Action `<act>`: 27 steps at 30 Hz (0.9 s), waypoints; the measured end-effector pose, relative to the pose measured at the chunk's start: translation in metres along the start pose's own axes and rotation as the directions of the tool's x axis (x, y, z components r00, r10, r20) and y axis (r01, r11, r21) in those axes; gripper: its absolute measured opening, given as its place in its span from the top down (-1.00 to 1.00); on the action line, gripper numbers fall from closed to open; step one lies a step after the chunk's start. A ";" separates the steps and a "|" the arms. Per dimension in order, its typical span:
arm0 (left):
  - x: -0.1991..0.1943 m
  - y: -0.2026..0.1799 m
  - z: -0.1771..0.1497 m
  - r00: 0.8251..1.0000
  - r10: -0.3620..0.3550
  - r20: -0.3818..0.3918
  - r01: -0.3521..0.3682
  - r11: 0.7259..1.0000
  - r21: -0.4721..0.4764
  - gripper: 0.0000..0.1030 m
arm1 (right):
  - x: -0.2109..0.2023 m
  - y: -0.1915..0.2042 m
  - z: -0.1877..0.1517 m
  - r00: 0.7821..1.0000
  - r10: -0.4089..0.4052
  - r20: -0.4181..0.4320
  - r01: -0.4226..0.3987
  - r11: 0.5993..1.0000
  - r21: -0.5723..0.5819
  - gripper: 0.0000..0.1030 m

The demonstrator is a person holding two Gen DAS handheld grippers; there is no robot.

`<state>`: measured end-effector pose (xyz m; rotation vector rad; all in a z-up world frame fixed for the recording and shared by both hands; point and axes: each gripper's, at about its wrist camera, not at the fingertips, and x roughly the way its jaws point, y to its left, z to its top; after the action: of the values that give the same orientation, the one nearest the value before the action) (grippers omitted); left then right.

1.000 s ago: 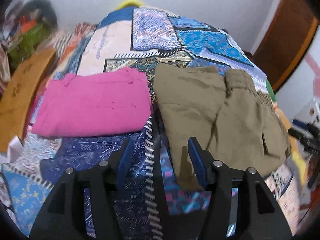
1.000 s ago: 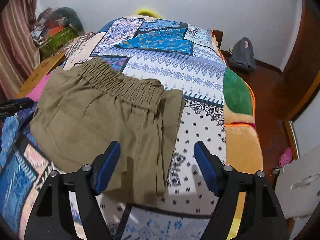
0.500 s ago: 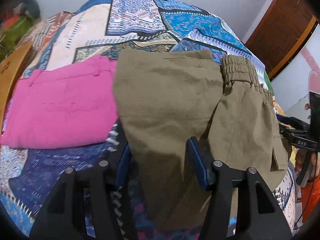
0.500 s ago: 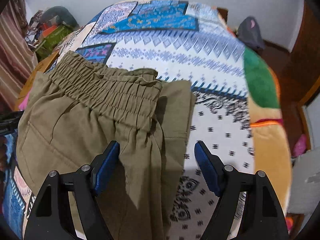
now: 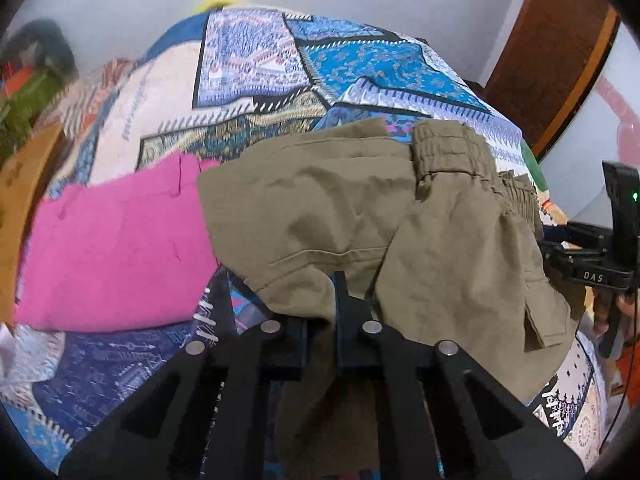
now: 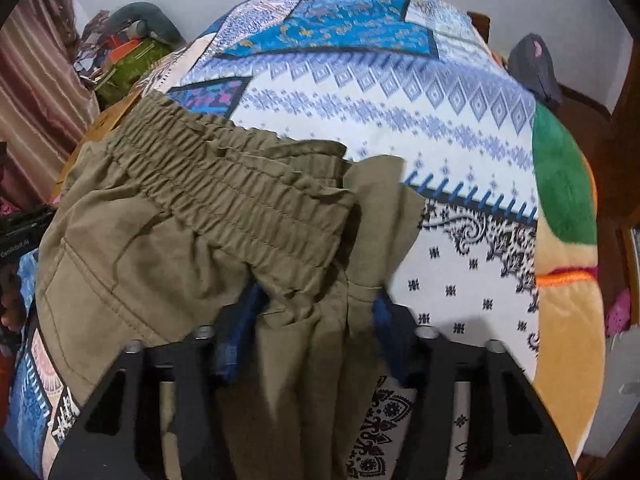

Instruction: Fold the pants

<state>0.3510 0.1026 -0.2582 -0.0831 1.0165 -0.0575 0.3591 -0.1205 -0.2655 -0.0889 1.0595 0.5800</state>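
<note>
Folded olive-green pants (image 5: pixel 320 208) lie on a patterned bedspread (image 5: pixel 256 48), waistband toward the right. My left gripper (image 5: pixel 320 316) is shut on the near edge of the pants' folded leg end. In the right wrist view the pants (image 6: pixel 168 240) fill the left half, with the elastic waistband (image 6: pixel 240 184) gathered. My right gripper (image 6: pixel 308 320) is closed on the bunched fabric just below the waistband. The right gripper's body also shows at the right edge of the left wrist view (image 5: pixel 592 260).
A folded pink garment (image 5: pixel 116 244) lies on the bed left of the olive pants. A brown board (image 5: pixel 20 208) and a clutter pile (image 6: pixel 124 52) sit at the bed's left side. A dark bag (image 6: pixel 532 64) is on the floor beyond the bed (image 6: pixel 400 92).
Both grippers moved forward onto the pants and closed on the fabric. The left went from open to shut on the leg-end edge; the right closed below the waistband.
</note>
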 end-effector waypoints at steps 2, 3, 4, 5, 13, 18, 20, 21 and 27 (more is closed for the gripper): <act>-0.005 -0.004 0.002 1.000 0.011 0.015 -0.012 1.000 0.015 0.87 | -0.002 0.005 0.001 1.000 -0.020 0.000 0.020 1.000 -0.021 0.25; -0.010 -0.005 0.004 1.000 0.014 0.027 -0.014 1.000 0.016 0.88 | -0.003 0.005 0.002 1.000 -0.025 0.003 0.025 0.999 -0.025 0.30; -0.014 -0.005 0.004 0.999 0.011 0.036 -0.011 1.000 0.015 0.89 | -0.005 0.005 0.003 0.999 -0.031 0.008 0.031 0.999 -0.026 0.44; -0.020 -0.005 0.005 0.999 0.004 0.046 -0.005 1.000 0.013 0.90 | -0.010 0.005 0.004 0.999 -0.038 0.023 0.038 0.999 -0.022 0.55; -0.067 -0.022 0.013 0.992 0.008 0.129 -0.017 0.998 0.068 0.92 | -0.044 0.017 0.014 0.995 -0.047 0.093 0.050 0.998 -0.023 0.67; -0.099 -0.020 0.018 0.983 0.025 0.184 -0.040 0.996 0.076 0.92 | -0.071 0.036 0.026 0.986 -0.049 0.160 0.059 0.997 -0.056 0.68; -0.115 -0.013 0.020 0.977 0.029 0.212 -0.043 0.997 0.063 0.92 | -0.082 0.045 0.033 0.981 -0.041 0.188 0.056 0.996 -0.073 0.68; -0.120 -0.008 0.021 0.975 0.031 0.221 -0.045 0.997 0.056 0.92 | -0.087 0.051 0.037 0.979 -0.038 0.200 0.056 0.995 -0.081 0.68; -0.155 0.029 0.028 0.960 0.065 0.273 -0.072 0.997 0.016 0.92 | -0.099 0.094 0.063 0.965 -0.022 0.260 0.059 0.989 -0.137 0.68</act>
<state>0.2934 0.1463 -0.1155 -0.0309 0.7416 0.0042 0.3282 -0.0599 -0.1320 -0.1570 0.7608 0.6124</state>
